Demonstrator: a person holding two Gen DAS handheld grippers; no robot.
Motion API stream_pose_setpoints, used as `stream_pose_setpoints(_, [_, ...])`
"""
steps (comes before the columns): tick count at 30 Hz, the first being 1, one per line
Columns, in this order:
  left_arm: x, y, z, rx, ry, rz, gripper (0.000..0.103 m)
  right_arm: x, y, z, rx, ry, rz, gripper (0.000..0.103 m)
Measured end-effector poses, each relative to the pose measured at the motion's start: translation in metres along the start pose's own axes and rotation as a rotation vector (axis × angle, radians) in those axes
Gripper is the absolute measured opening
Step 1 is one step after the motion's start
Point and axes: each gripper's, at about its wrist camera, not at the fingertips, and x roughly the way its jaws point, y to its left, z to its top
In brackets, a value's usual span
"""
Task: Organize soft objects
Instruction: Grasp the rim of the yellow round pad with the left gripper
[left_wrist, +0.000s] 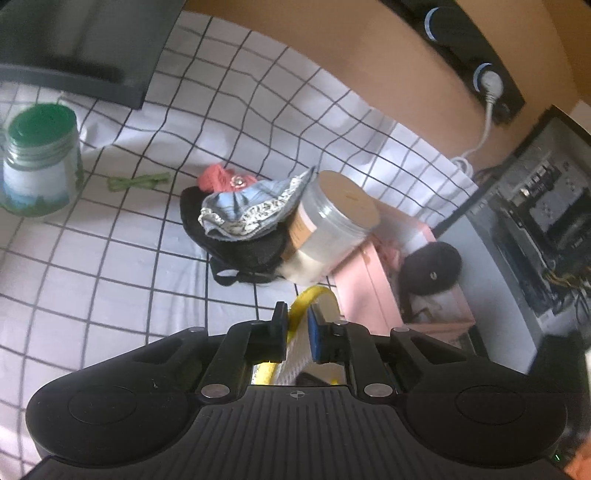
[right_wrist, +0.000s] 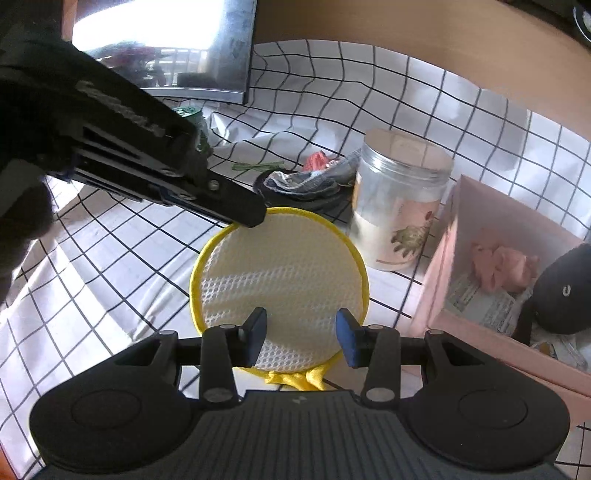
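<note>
The round yellow-rimmed mesh pad (right_wrist: 280, 273) is clamped at its far rim by the left hand-held gripper (right_wrist: 245, 218), whose jaws pinch the edge — in the left wrist view the pad's weave (left_wrist: 297, 347) sits squeezed between the two pads. The right hand-held gripper (right_wrist: 301, 330) stands with its jaws apart at the pad's near edge, nothing pressed between them; the pad spreads out just ahead of its fingertips, over the checked cloth (right_wrist: 110, 258) covering the table.

Beyond the pad, ahead of the right hand-held gripper, stands a clear jar (right_wrist: 399, 199) with a tan lid. Just left of the jar lies a heap of soft things (left_wrist: 240, 218) — a blue-and-white cloth on top of dark fabric, with something coral behind. To the right of the jar sits a pink box (right_wrist: 491, 236) holding a pink fabric piece (right_wrist: 504, 267) and a dark round object (right_wrist: 561, 291). Far left of the left hand-held gripper is a green-lidded jar (left_wrist: 40, 162).
</note>
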Motion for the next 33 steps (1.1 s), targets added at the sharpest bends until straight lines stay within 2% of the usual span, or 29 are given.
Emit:
stream_pose_setpoints(2, [-0.011, -0.002, -0.001, 0.007, 0.001, -0.023, 0.009, -0.001, 0.003, 0.003, -0.004, -0.006, 0.023, 0.042])
stream_pose_setpoints(4, [-0.021, -0.006, -0.004, 0.013, 0.015, -0.075, 0.009, -0.001, 0.009, 0.005, -0.011, -0.009, 0.049, 0.042])
stream_pose_setpoints(7, [-0.025, -0.021, -0.010, 0.129, 0.030, -0.027, 0.009, 0.000, 0.020, 0.006, -0.038, -0.012, 0.068, 0.042])
stream_pose_setpoints(9, [-0.020, -0.021, -0.013, 0.159, 0.038, 0.021, 0.009, 0.000, 0.021, 0.004, -0.039, -0.004, 0.067, 0.042])
stream_pose_setpoints(12, [-0.017, -0.006, -0.011, 0.090, 0.029, 0.052, 0.013, -0.006, 0.017, 0.001, -0.034, -0.006, 0.050, 0.044])
stream_pose_setpoints(14, [-0.016, 0.007, -0.012, 0.054, 0.021, 0.098, 0.015, -0.007, 0.012, -0.001, -0.012, -0.007, 0.027, 0.055])
stream_pose_setpoints(16, [-0.013, 0.019, -0.013, 0.029, 0.021, 0.150, 0.015, -0.005, 0.007, -0.001, 0.028, 0.002, 0.001, 0.080])
stream_pose_setpoints(18, [-0.011, 0.032, -0.017, -0.001, 0.029, 0.178, 0.015, -0.002, 0.001, -0.002, 0.072, 0.013, 0.002, 0.081])
stream_pose_setpoints(22, [-0.012, 0.048, -0.025, -0.042, 0.051, 0.181, 0.015, 0.010, -0.004, -0.001, 0.128, 0.049, 0.034, 0.082])
stream_pose_setpoints(26, [-0.022, 0.062, -0.027, -0.083, 0.049, 0.196, 0.015, 0.025, 0.006, 0.002, 0.161, 0.090, 0.109, 0.083])
stream_pose_setpoints(31, [-0.030, 0.079, -0.028, -0.115, 0.079, 0.211, 0.015, 0.030, 0.033, 0.010, 0.119, 0.088, 0.217, 0.084])
stream_pose_setpoints(33, [-0.033, 0.083, -0.030, -0.112, 0.087, 0.227, 0.015, 0.023, 0.039, 0.013, 0.084, 0.072, 0.236, 0.084])
